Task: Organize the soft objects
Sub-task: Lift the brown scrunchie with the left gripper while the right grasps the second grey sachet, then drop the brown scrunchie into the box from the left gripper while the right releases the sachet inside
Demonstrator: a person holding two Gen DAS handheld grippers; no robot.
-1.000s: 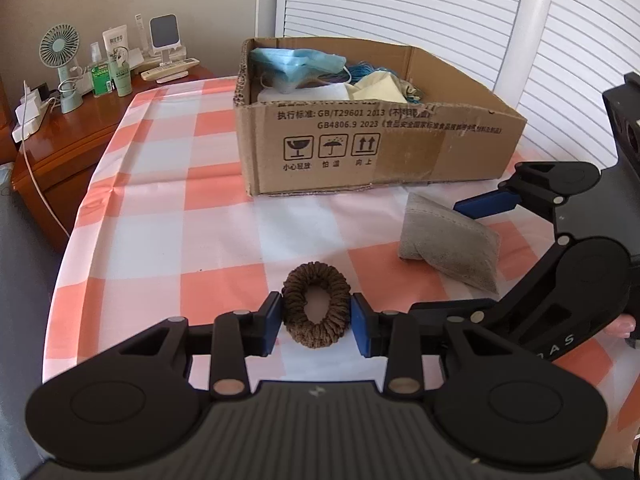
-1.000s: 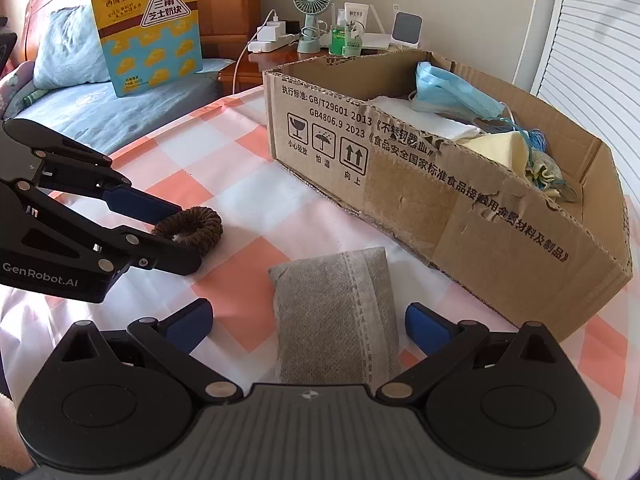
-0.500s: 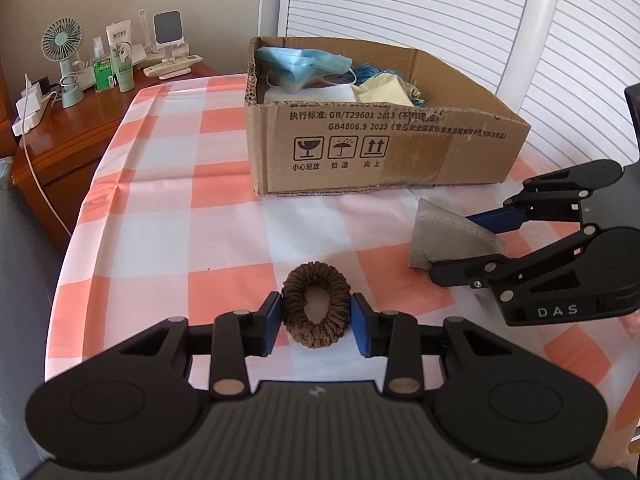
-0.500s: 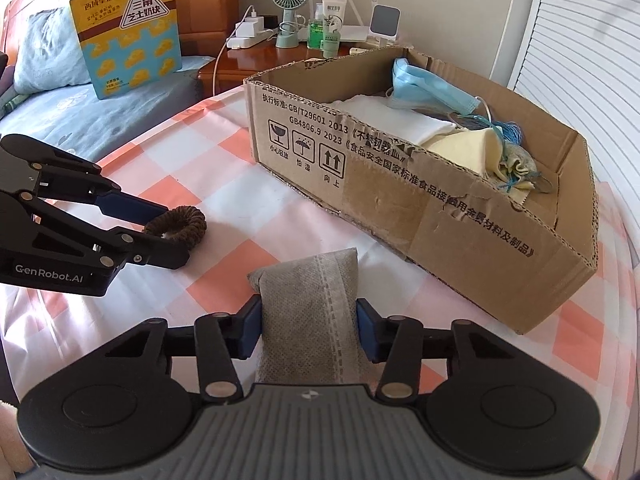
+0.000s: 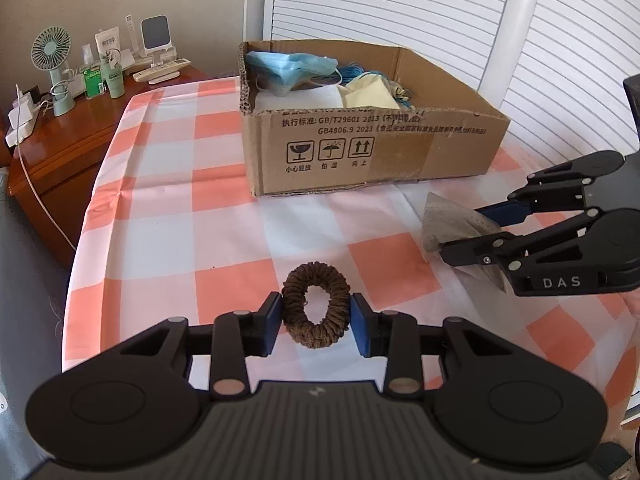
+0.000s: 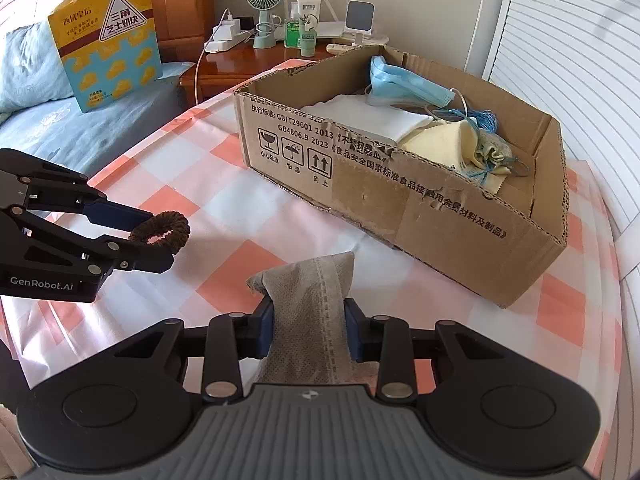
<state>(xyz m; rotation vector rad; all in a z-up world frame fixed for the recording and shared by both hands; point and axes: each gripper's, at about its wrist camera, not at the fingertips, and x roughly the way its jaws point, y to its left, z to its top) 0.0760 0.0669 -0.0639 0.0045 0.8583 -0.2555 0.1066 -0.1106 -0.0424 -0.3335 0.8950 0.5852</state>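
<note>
Both grippers level, each loaded.

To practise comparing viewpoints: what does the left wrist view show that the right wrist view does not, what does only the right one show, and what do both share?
Only the left wrist view: the "DAS" marking on the right gripper and the blue pads of the left gripper pressing both sides of the brown hair tie.

Only the right wrist view: the yellow snack bag on the bed and the grey pouch's stitched seam.

Both: the cardboard box holding a blue face mask, the checked tablecloth and the green desk fan.
</note>
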